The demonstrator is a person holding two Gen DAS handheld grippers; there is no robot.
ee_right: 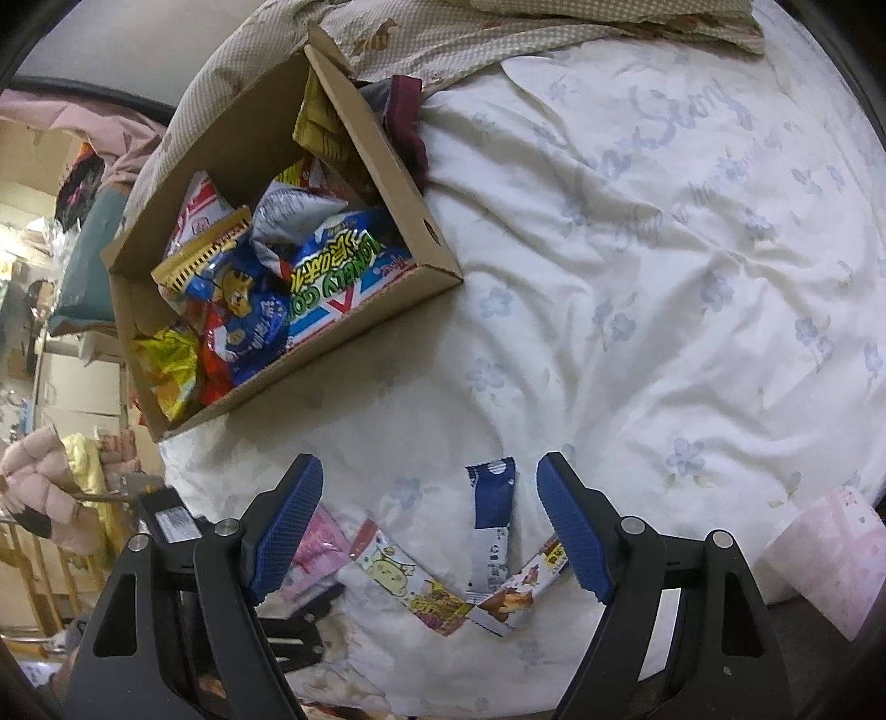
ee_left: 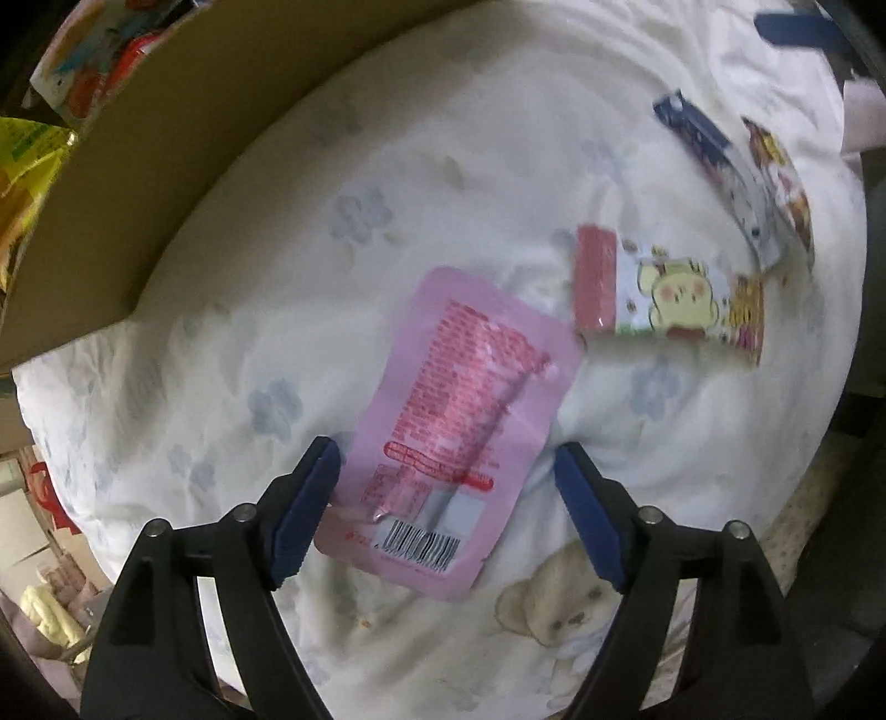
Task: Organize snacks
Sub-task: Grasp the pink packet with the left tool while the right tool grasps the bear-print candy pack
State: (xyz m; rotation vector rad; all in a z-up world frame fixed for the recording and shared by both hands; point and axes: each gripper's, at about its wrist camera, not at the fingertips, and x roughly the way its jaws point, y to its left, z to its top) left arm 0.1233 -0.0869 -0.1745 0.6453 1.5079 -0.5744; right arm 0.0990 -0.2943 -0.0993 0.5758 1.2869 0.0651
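A pink snack pouch lies flat on the white flowered quilt, back side up with a barcode. My left gripper is open, its blue fingers on either side of the pouch's near end. A cartoon-print snack bar and a dark blue packet lie beyond it. In the right wrist view my right gripper is open and empty above the blue packet, the cartoon bar, a chocolate snack bar and the pink pouch. A cardboard box full of snack bags stands at upper left.
The box wall fills the upper left of the left wrist view. A pink tissue pack sits at the quilt's right edge. A checked blanket lies behind the box. Room clutter lies off the bed's left side.
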